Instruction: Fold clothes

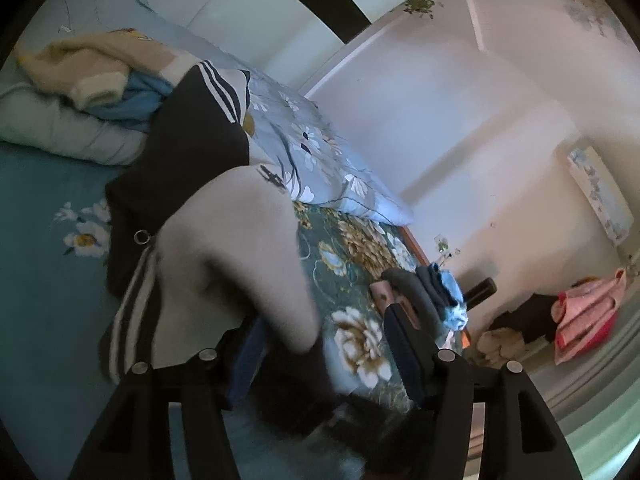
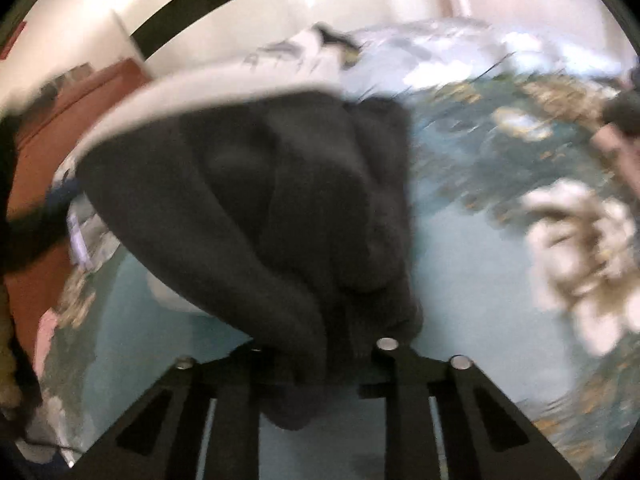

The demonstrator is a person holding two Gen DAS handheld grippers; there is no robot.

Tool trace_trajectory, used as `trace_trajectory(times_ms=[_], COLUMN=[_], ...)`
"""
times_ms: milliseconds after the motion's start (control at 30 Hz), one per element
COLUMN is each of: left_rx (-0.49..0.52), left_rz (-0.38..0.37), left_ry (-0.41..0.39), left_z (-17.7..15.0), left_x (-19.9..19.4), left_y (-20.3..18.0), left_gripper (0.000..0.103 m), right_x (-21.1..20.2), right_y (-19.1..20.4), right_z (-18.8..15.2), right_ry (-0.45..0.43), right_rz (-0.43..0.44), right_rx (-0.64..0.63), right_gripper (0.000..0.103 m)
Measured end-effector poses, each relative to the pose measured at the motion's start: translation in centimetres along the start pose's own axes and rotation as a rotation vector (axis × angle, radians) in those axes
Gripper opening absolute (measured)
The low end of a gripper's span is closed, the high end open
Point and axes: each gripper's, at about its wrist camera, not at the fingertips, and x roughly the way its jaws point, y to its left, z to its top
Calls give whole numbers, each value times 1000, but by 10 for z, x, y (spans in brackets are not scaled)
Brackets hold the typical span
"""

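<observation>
A black and beige jacket (image 1: pixel 192 152) with white stripes lies bunched across the bed and rises toward my left gripper (image 1: pixel 324 320). Its beige part drapes over the left finger, whose blue pad (image 1: pixel 248 360) shows beneath it. The right finger (image 1: pixel 404 344) stands far off with flowered quilt in the gap, so this gripper is open. In the blurred right wrist view, the jacket's dark cloth (image 2: pixel 260 200) hangs out of my right gripper (image 2: pixel 320 320) and hides its fingertips. The jaws sit close together on the bunched cloth.
A teal flowered sheet (image 1: pixel 48 208) and a flowered quilt (image 1: pixel 360 240) cover the bed. A beige sweater (image 1: pixel 80 68) lies over blue cloth on a pillow at the far left. Folded clothes (image 1: pixel 432 292) sit at the bed's edge. Pink clothing (image 1: pixel 584 308) lies beyond.
</observation>
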Motion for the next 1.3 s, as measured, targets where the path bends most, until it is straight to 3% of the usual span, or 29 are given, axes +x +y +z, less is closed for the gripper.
trace_trajectory(times_ms=[200,467,533,667,933,1100,1200,1267,1300], left_rx=[-101,-236,-252,-257,-379,-325,-297,-270,-261], left_rz=[101,233,204,169,28,12,4,9,3], left_ry=[5,10,-9,36,116,92,82,79,68], left_z=[-14,-32,-29,-29,-42,-41,-39,-38,-37], left_x=[4,10,11,31,63,67,69,69,65], left_y=[45,105,111,116,122,104,95,89,84], left_gripper=[68,68,68,69,69,66,47,20,17], right_x=[-42,-57,-64,-79,-119,-134,-145,-154,-156], right_y=[-65,-112,-118,-126,-138,-135,-131,-127,-125], right_z=[41,41,36,26,12,0,-3,-3,-3], right_ry=[-187,-264,-289,-318,-420,-431,-452,-461,-464], right_rz=[-134,-178,-195,-206,-269,-281,-297,-300,-299], right_rx=[139,255,281,307,360,364,361,358,350], right_gripper=[9,9,9,9,9,9,9,9,9])
